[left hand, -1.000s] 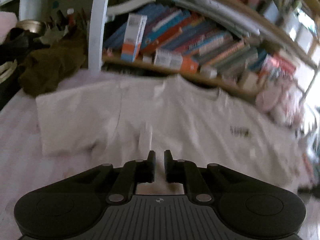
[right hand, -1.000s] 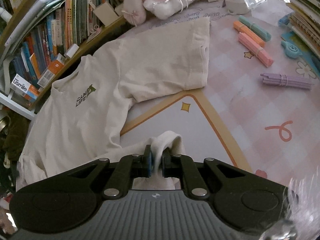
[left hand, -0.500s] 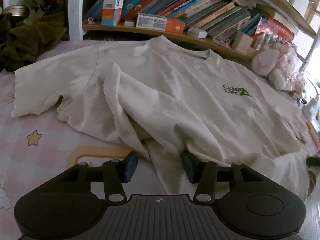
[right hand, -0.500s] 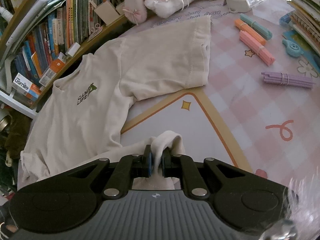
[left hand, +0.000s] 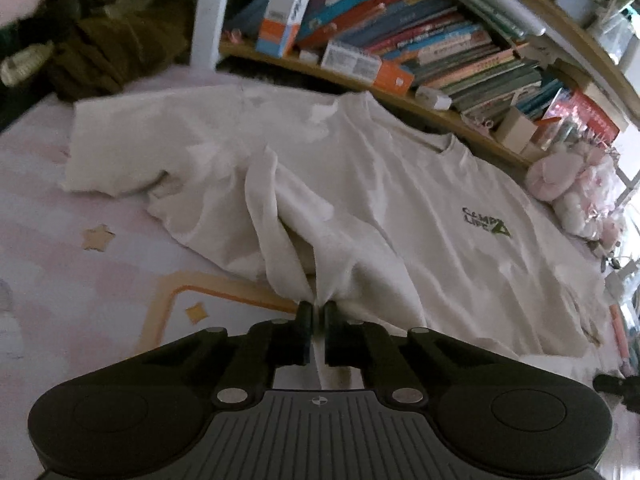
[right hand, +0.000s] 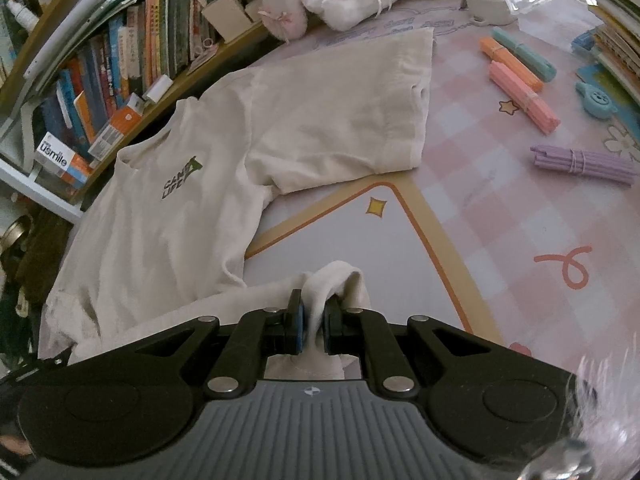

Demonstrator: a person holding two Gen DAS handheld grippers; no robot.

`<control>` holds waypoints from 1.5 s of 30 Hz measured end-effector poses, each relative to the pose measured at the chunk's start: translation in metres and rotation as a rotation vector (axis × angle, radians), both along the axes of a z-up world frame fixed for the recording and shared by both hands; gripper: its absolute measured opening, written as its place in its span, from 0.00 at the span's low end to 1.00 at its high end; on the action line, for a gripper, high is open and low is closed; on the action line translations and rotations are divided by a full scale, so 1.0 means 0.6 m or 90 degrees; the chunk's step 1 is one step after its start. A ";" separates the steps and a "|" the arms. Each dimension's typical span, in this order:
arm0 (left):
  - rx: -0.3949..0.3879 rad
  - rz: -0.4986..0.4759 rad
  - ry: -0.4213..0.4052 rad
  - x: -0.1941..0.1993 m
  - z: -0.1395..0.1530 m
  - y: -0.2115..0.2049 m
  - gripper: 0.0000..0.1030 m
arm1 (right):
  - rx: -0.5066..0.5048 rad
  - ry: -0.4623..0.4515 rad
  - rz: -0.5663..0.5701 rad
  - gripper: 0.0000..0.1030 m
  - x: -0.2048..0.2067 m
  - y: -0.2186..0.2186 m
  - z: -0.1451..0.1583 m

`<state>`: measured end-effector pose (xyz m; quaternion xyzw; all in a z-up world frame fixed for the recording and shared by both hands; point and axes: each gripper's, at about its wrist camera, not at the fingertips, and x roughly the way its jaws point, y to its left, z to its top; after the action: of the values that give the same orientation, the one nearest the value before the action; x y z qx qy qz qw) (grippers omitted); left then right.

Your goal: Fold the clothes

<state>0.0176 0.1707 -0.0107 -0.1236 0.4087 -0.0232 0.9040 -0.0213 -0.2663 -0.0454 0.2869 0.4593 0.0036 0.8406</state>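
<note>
Claws both clamp the cream T-shirt [right hand: 168, 216]: left claw [left hand: 318, 313] and right claw [right hand: 313, 309] each pinch its near hem, shirt spread across the pink mat [right hand: 520, 216] near the bookshelf [left hand: 420, 52].

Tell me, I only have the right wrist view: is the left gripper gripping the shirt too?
Observer: Yes. The left gripper is shut on a bunched fold of the T-shirt at its near hem.
Operator: How does the sleeve on that side lie?
Observer: That sleeve lies spread on the pink mat, a little rumpled.
Operator: Anything close to that sleeve?
Observer: A dark brown garment is heaped just beyond it, beside the white shelf post.
</note>
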 end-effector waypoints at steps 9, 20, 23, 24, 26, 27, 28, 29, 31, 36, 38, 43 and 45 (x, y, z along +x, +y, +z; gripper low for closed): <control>0.014 0.077 -0.012 -0.157 0.110 0.041 0.04 | 0.023 0.005 0.075 0.08 -0.017 -0.005 0.001; 0.060 0.176 -0.019 -0.228 0.145 0.048 0.04 | 0.027 -0.004 0.176 0.08 -0.056 0.009 0.028; 0.053 0.181 -0.012 -0.237 0.135 0.051 0.05 | 0.024 -0.003 0.183 0.09 -0.065 0.001 0.027; 0.052 0.181 -0.006 -0.237 0.130 0.050 0.05 | 0.025 -0.001 0.182 0.09 -0.067 -0.001 0.026; 0.053 0.172 0.007 -0.238 0.116 0.049 0.07 | 0.027 0.003 0.181 0.09 -0.071 -0.004 0.023; 0.058 0.168 0.014 -0.238 0.107 0.048 0.09 | 0.027 0.004 0.184 0.09 -0.075 -0.004 0.022; 0.062 0.165 0.020 -0.238 0.099 0.047 0.09 | 0.027 0.004 0.186 0.09 -0.079 -0.005 0.022; 0.065 0.161 0.025 -0.238 0.092 0.045 0.09 | 0.026 0.004 0.187 0.09 -0.082 -0.005 0.022; 0.071 0.152 0.033 -0.237 0.079 0.043 0.10 | 0.024 0.006 0.187 0.09 -0.089 -0.005 0.022; 0.089 0.121 0.043 -0.233 0.059 0.044 0.15 | 0.014 0.006 0.179 0.09 -0.105 -0.001 0.024; 0.091 0.110 0.040 -0.231 0.055 0.051 0.17 | 0.008 0.006 0.169 0.09 -0.111 0.004 0.024; 0.081 0.083 0.031 -0.230 0.043 0.076 0.32 | -0.006 0.011 0.140 0.09 -0.129 0.014 0.027; 0.080 0.070 0.030 -0.229 0.038 0.082 0.34 | -0.013 0.012 0.129 0.09 -0.138 0.020 0.030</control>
<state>-0.1197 0.2199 0.0122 -0.0892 0.4232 0.0552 0.9000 -0.1042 -0.2542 -0.0274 0.2301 0.4938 0.0813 0.8347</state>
